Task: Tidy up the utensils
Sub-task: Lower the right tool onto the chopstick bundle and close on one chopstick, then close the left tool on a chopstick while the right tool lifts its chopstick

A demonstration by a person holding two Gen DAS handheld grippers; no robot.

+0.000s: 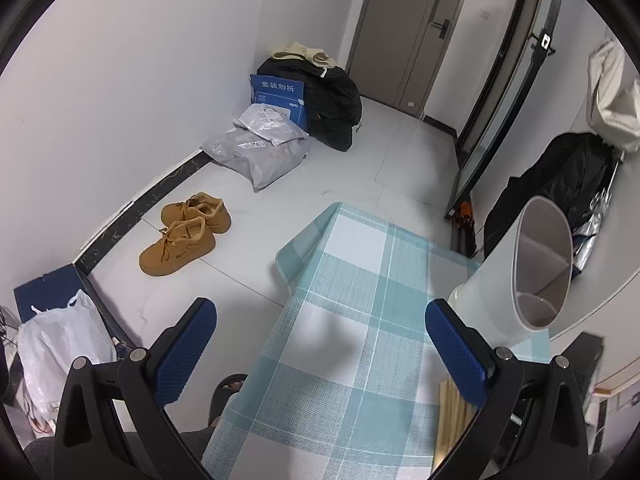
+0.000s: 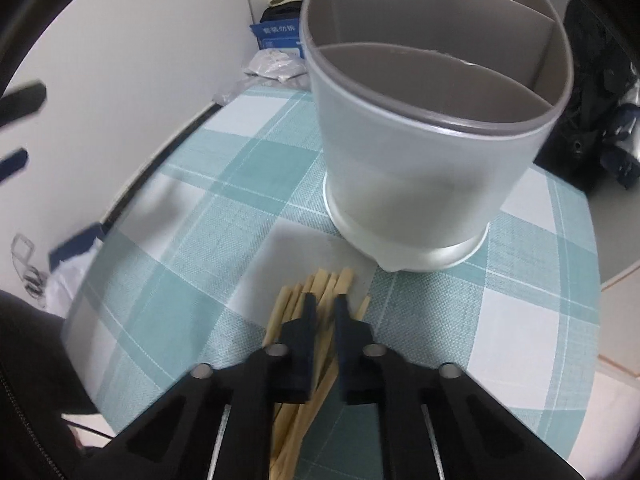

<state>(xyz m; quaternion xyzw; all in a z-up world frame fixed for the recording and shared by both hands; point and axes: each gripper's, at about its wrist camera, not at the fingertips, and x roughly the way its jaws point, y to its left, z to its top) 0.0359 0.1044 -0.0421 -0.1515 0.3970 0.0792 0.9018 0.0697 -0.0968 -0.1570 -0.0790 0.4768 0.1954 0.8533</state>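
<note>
A white utensil holder (image 2: 420,152) with grey inner dividers stands on the teal checked tablecloth (image 2: 224,184); it also shows at the right of the left wrist view (image 1: 520,276). Several wooden chopsticks (image 2: 320,292) lie in a bundle in front of it. My right gripper (image 2: 323,308) is nearly closed over the bundle, its jaws around a few chopsticks. My left gripper (image 1: 320,344) is open and empty above the table's left part, with chopstick ends (image 1: 452,412) by its right finger.
The table's left edge drops to a tiled floor with tan shoes (image 1: 184,232), plastic bags (image 1: 260,152) and a white bag (image 1: 60,344). A black garment (image 1: 560,184) and a mirror (image 1: 500,100) stand at the right.
</note>
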